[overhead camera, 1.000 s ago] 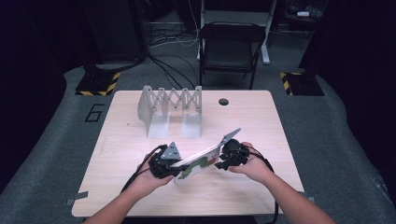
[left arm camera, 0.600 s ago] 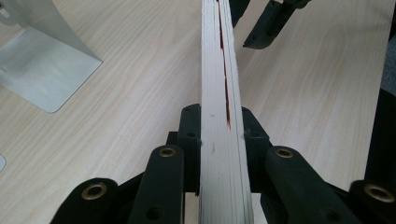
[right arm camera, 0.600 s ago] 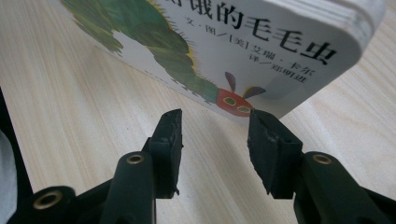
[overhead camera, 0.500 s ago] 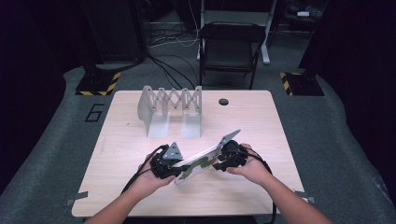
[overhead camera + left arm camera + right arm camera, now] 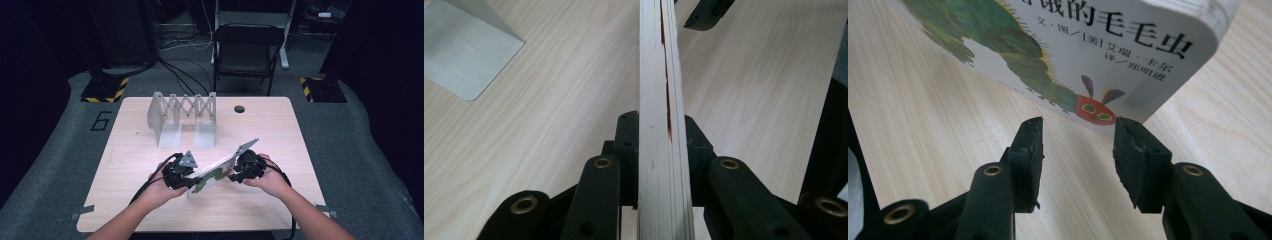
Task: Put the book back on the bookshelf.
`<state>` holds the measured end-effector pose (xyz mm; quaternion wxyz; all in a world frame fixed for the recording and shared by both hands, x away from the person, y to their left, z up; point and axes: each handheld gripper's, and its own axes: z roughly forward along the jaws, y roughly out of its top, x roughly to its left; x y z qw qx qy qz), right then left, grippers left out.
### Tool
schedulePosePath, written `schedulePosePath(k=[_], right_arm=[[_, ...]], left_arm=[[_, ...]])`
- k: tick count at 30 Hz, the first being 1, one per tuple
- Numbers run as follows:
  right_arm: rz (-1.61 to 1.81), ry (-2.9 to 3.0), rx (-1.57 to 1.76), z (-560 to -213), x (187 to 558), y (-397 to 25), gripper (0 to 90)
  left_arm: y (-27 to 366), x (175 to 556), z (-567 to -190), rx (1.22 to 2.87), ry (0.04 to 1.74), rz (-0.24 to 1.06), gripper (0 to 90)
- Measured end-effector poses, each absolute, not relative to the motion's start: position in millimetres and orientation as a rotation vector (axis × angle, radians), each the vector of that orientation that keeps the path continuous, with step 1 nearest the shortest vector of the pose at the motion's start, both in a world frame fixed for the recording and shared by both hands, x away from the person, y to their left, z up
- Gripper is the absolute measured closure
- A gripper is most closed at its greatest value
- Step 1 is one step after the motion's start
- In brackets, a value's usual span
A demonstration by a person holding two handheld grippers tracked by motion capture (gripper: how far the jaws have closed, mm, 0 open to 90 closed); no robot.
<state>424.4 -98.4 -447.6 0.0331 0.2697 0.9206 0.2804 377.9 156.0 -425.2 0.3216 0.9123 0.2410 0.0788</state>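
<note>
wood table [image 5: 150, 200], book [image 5: 212, 175] in l gripper [image 5: 187, 181]

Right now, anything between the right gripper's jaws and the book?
Nothing: in the right gripper view, bare table separates the open right gripper from the book.

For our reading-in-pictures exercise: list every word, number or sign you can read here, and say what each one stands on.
"饿的毛毛虫": large black characters on the book cover, cut off at the top edge.
"艾瑞·卡尔", after "文·图/[美]": smaller line on the same cover.
"译/郑明进": line below it.
"6": painted on the grey floor left of the table.
Nothing else is legible.
</note>
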Motion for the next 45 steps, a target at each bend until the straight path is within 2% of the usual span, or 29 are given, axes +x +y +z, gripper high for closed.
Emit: schedulePosePath(k=[12, 25, 45], right_arm=[[0.877, 2.831, 0.822, -450, 425, -97, 55.2], [0.886, 2.823, 0.849, -449, 425, -100, 55.4], [0.894, 2.815, 0.867, -449, 425, -101, 55.4]], left_arm=[[152, 381, -428, 2.435, 0.643, 0.193, 73.2], [152, 375, -430, 2.404, 0.634, 0.255, 75.5], [170, 378, -420, 2.375, 0.691, 0.266, 75.6]])
